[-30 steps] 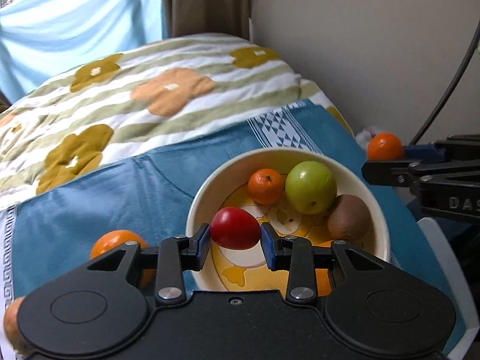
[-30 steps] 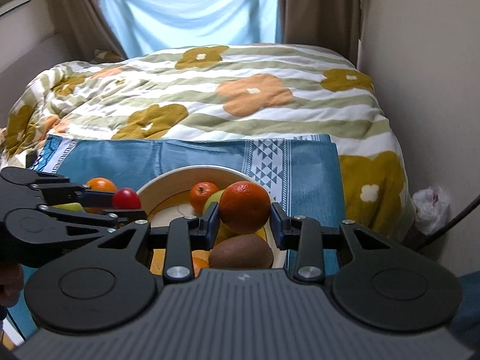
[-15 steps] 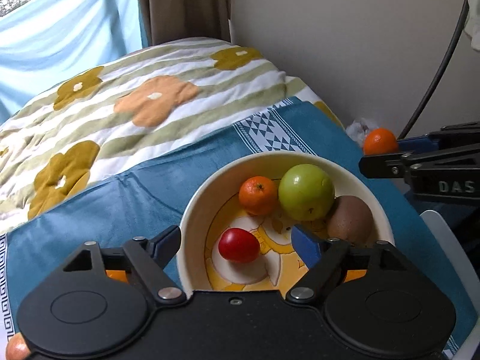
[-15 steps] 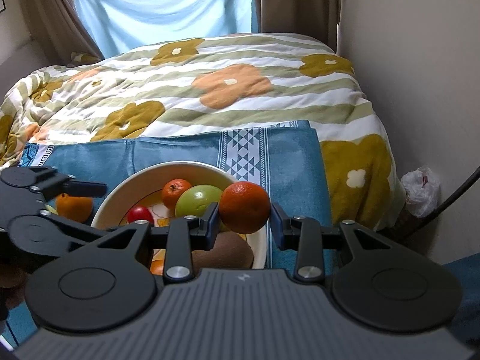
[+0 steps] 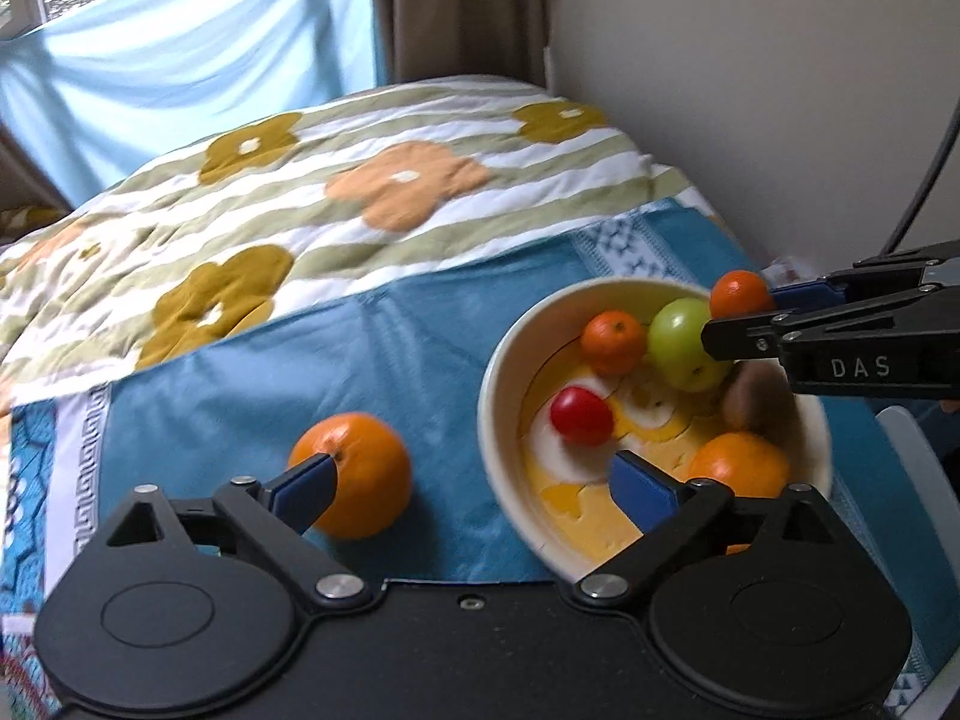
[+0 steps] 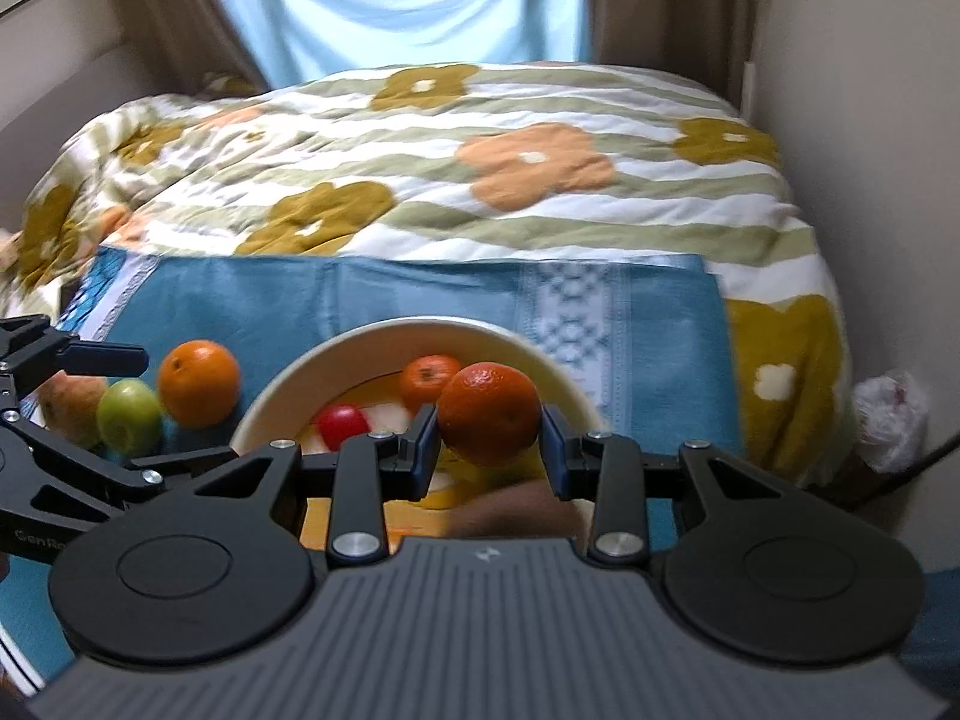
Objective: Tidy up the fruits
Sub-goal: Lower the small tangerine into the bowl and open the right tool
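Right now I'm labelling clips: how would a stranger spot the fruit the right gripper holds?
Find the cream bowl on the blue cloth. Above its rim, the right gripper clamps an orange. It is the only fruit in the air; the others lie in the bowl or on the cloth.

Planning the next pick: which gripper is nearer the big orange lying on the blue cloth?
Left gripper: one fingertip beside that orange, jaws opening. Right gripper is over the bowl.

A cream bowl (yellow inside) was seen on a blue cloth; the quilt was striped green-white with ochre and orange flowers.
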`<state>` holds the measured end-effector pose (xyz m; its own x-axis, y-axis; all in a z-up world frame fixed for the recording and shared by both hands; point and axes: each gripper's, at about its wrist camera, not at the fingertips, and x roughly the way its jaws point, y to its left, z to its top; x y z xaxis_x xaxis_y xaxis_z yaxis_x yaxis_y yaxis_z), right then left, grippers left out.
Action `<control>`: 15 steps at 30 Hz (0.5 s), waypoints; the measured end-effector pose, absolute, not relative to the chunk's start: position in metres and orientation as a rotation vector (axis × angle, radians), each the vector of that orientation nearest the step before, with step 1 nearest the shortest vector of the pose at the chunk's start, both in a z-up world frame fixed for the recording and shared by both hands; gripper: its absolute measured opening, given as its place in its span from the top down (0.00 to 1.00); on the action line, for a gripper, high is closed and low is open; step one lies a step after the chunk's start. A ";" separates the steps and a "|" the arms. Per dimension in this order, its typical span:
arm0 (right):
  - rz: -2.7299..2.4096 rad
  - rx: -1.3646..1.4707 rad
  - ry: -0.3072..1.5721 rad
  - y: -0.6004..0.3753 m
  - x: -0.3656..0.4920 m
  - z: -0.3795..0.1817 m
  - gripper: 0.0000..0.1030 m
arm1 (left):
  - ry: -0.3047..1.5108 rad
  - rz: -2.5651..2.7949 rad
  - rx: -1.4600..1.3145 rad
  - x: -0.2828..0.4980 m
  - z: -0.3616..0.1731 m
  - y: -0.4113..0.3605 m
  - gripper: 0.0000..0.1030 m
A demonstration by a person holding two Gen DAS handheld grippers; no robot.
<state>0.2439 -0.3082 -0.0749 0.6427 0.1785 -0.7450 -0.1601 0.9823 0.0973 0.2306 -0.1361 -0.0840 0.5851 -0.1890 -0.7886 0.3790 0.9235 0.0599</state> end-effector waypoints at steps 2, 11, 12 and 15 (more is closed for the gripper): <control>0.224 -0.014 0.858 -0.297 0.244 -0.080 0.51 | 0.892 -0.315 0.234 0.226 -0.086 -0.132 0.04; 0.312 -0.069 0.886 -0.268 0.242 -0.100 0.51 | 0.911 -0.265 0.214 0.208 -0.093 -0.111 0.04; 0.314 -0.072 0.887 -0.267 0.241 -0.102 0.51 | 0.912 -0.260 0.212 0.206 -0.094 -0.110 0.04; 0.313 -0.082 0.880 -0.266 0.239 -0.104 0.50 | 0.919 -0.246 0.205 0.204 -0.095 -0.106 0.04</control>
